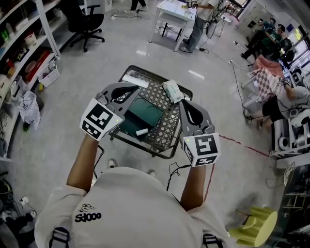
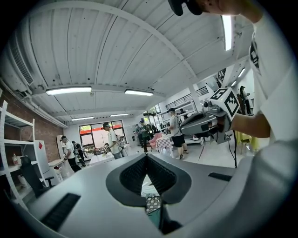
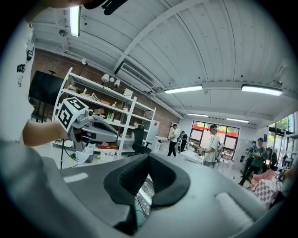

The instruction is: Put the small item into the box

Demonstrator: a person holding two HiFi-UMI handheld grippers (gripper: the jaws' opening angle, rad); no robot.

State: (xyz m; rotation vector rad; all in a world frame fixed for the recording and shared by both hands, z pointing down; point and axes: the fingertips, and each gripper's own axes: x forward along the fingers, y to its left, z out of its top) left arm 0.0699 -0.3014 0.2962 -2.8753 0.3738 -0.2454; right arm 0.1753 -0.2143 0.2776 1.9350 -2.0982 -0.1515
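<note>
A small table [image 1: 180,87] with a dark rim and a patterned cloth stands below me. On it sits a teal open box [image 1: 145,112]. A small white item [image 1: 142,131] lies at the box's near side; whether it is inside I cannot tell. My left gripper [image 1: 127,92] hovers over the table's left part, jaws shut and empty. My right gripper [image 1: 186,104] hangs over the right edge, shut on nothing. In the gripper views, the left gripper [image 2: 146,155] and right gripper [image 3: 149,157] tilt up toward the ceiling, each seeing the other.
A white packet [image 1: 173,91] and a flat white piece [image 1: 135,80] lie at the table's far side. Shelves [image 1: 24,48] line the left, an office chair [image 1: 87,24] stands behind. A white desk [image 1: 172,12] and people are farther off; a yellow stool [image 1: 256,225] is at the lower right.
</note>
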